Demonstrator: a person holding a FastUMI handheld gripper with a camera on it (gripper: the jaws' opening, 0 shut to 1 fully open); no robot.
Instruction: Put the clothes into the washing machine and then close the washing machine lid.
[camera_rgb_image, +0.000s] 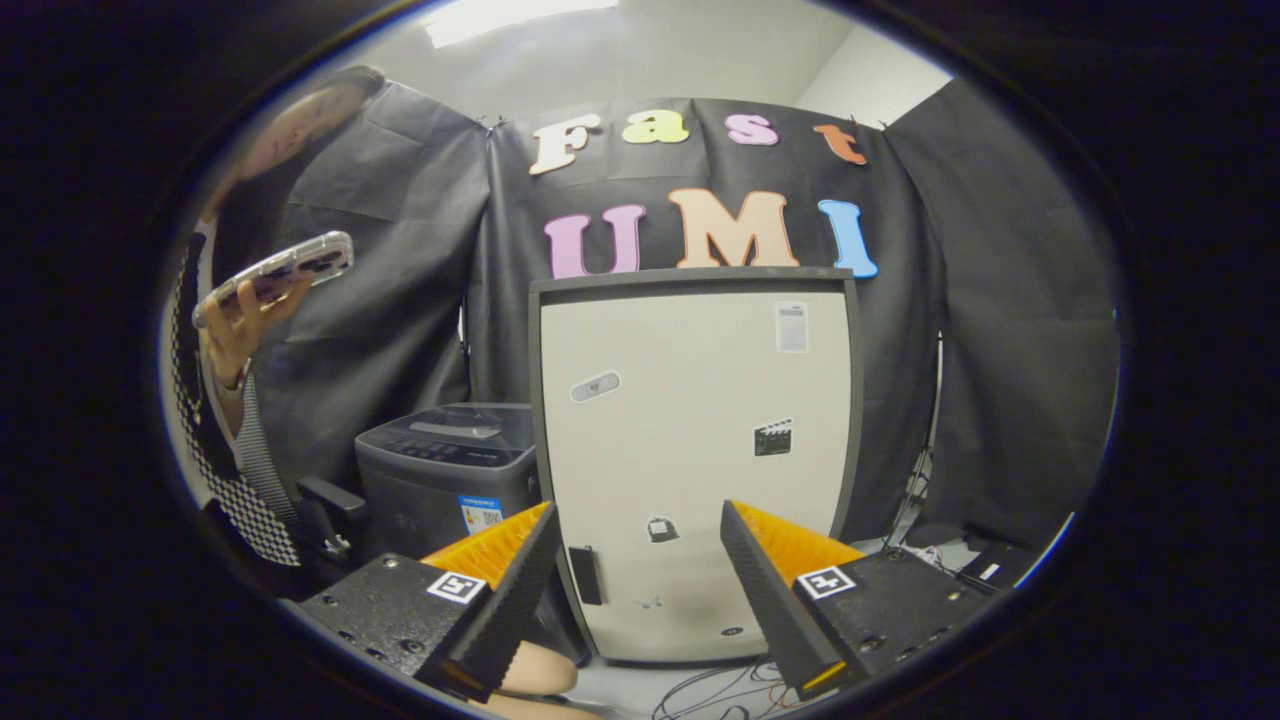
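My gripper (637, 545) is open, its two black and orange fingers (515, 575) spread wide with nothing between them. Beyond the left finger stands a dark grey top-loading washing machine (445, 470), its lid down flat. It sits to the left of a tall beige cabinet (695, 450) that fills the space straight ahead of the fingers.
A person stands beside the washing machine on its left, holding a phone (280, 270) up in one hand. Cables (720, 690) lie on the floor below the cabinet. Dark boxes (990, 570) and a stand pole sit to the cabinet's right.
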